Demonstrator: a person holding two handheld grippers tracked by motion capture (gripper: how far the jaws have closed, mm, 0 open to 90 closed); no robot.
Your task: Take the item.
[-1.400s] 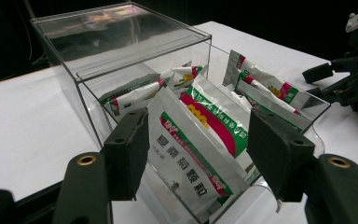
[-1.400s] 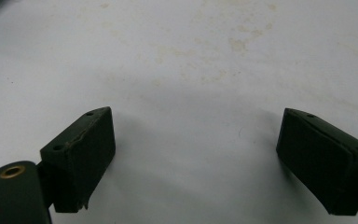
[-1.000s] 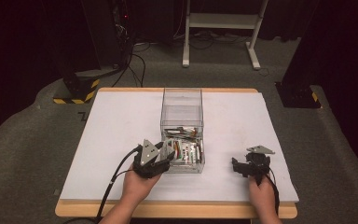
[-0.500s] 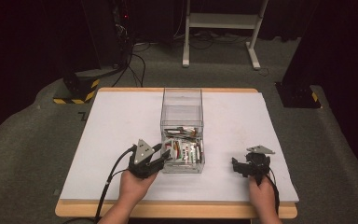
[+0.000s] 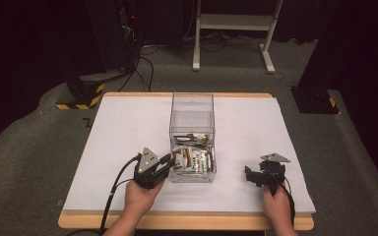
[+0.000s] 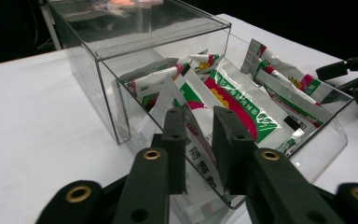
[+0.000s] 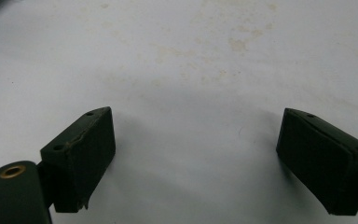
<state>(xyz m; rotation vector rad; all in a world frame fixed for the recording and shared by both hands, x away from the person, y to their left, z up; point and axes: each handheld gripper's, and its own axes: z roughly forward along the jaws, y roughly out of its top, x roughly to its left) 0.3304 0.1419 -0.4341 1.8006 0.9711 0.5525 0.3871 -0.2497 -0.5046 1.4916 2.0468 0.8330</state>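
Now: table (image 5: 128,128) | clear box (image 5: 192,105), sachets in its near end | my left gripper (image 6: 200,126) just closing, jaws around one sachet (image 6: 200,144), grip unclear: pinch its top edge squarely, lift straight | right gripper (image 7: 193,158) jaws apart, empty.

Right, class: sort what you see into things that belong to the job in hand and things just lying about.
Job: left gripper, jaws just closing around a sachet; clear box; other sachets.
Lying about: right gripper, idle; white stand; cables.
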